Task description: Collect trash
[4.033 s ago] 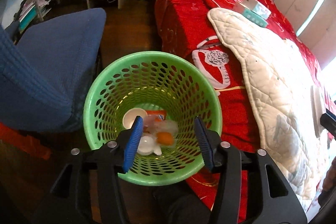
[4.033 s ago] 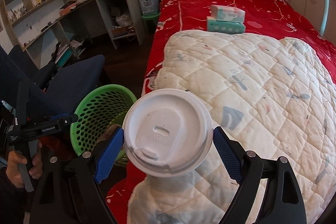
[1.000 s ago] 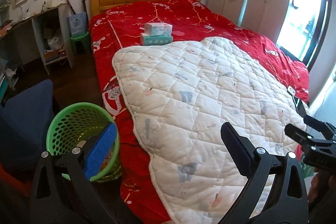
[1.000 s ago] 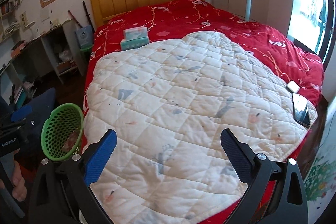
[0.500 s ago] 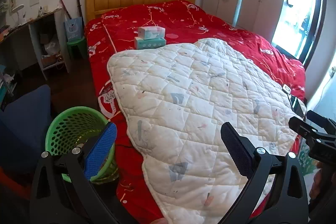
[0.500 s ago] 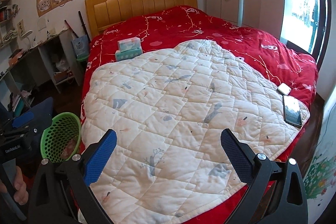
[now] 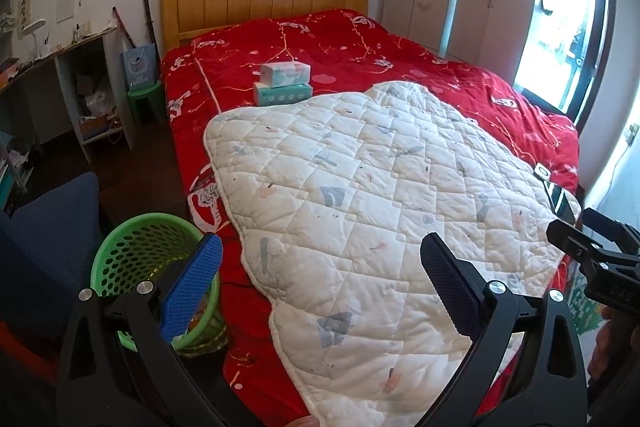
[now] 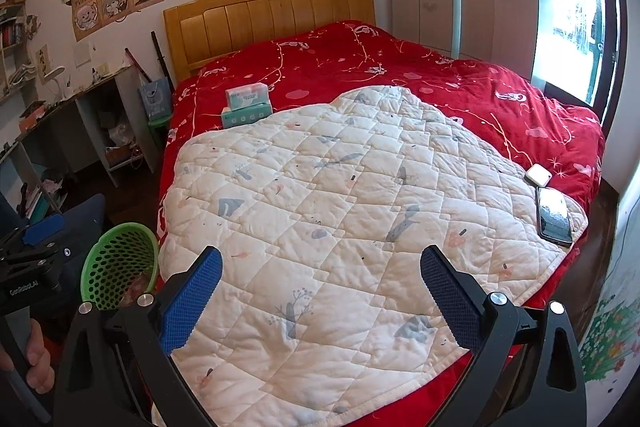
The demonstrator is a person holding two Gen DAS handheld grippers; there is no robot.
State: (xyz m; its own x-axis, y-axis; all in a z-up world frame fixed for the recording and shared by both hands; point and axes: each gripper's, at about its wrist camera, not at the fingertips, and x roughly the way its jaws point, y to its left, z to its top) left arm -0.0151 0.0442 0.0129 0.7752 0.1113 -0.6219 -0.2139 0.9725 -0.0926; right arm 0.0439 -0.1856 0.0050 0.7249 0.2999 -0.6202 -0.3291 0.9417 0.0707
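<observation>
A green perforated basket (image 7: 132,247) stands on the floor beside the bed, at the lower left of both views (image 8: 116,267); some trash shows through its wall. My left gripper (image 7: 320,287) is open and holds nothing, raised over the near edge of a white quilt (image 7: 380,195). My right gripper (image 8: 320,291) is open and holds nothing too, above the same quilt (image 8: 340,207). In the right wrist view the left tool (image 8: 32,259) appears at the far left, held by a hand. No loose trash shows on the quilt.
The bed has a red cover (image 8: 400,67) and a wooden headboard (image 8: 272,15). Two tissue boxes (image 7: 284,83) lie stacked near the pillows. A phone (image 8: 554,213) and a small white case (image 8: 538,175) rest at the quilt's right corner. A blue chair (image 7: 48,223) stands left of the basket.
Four seconds ago the right gripper held a white lidded cup and the left hovered over the basket. Both grippers are now open, empty and pulled back higher, looking over the whole bed.
</observation>
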